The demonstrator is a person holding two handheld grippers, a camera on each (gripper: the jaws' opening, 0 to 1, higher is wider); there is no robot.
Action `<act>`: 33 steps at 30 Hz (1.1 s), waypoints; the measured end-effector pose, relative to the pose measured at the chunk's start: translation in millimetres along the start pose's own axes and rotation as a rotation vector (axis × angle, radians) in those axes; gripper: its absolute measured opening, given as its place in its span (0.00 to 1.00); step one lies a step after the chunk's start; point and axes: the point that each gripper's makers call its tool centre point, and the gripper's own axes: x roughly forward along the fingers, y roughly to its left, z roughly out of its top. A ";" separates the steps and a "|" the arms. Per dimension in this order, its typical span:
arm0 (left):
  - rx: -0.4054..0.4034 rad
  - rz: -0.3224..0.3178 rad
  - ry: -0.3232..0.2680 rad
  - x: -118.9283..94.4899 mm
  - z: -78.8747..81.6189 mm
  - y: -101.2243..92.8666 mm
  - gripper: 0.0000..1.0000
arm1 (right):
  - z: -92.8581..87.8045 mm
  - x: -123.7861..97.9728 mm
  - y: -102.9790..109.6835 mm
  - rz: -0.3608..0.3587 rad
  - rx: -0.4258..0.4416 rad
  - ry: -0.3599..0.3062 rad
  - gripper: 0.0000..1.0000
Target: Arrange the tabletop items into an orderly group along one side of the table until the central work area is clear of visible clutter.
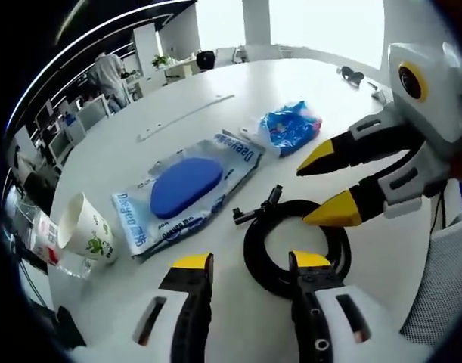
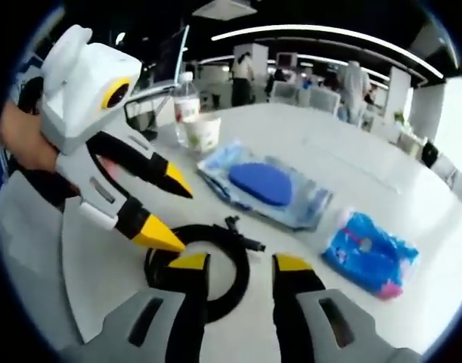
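A black coiled cable point(image 1: 255, 249) point(image 2: 215, 231) lies on the white table point(image 1: 238, 83) point(image 2: 291, 128) between both grippers. My left gripper point(image 1: 252, 261) point(image 2: 178, 215) is open, its jaws pointing at the coil's near side. My right gripper point(image 1: 312, 195) point(image 2: 240, 262) is open too, its tips just above the coil from the opposite side. Neither holds anything. A blue pad in a clear package point(image 1: 185, 189) point(image 2: 268, 185) lies flat beyond the cable. A crumpled blue bag point(image 1: 291, 127) point(image 2: 370, 253) lies near it. A paper cup point(image 1: 87, 227) point(image 2: 203, 130) sits beside a clear bottle point(image 2: 187, 106).
A long white strip point(image 1: 185, 117) lies further out on the table, and a small dark item point(image 1: 351, 74) sits near the far edge. A hand point(image 2: 23, 144) holds the left gripper. People point(image 1: 110, 76) point(image 2: 355, 79) stand among desks behind the table.
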 end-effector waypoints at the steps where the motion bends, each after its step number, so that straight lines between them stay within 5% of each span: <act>1: 0.005 0.007 -0.007 -1.4 1.1 1.7 0.46 | 1.4 -1.1 -0.3 -0.002 0.001 -0.003 0.33; 10: 0.139 0.073 -0.043 -11.7 -0.2 9.8 0.67 | 11.7 -12.2 -2.3 -0.011 0.001 -0.049 0.41; 22: 0.130 0.107 -0.086 -32.1 -7.6 22.2 0.79 | 16.6 -19.6 1.4 0.005 0.036 -0.072 0.62; 25: 0.058 0.103 -0.104 -37.4 -9.1 23.6 0.82 | 17.3 -20.4 3.5 0.011 0.044 -0.076 0.69; 33: 0.066 0.109 -0.125 -51.3 -10.5 22.1 0.84 | 16.6 -26.8 6.0 0.003 0.043 -0.081 0.74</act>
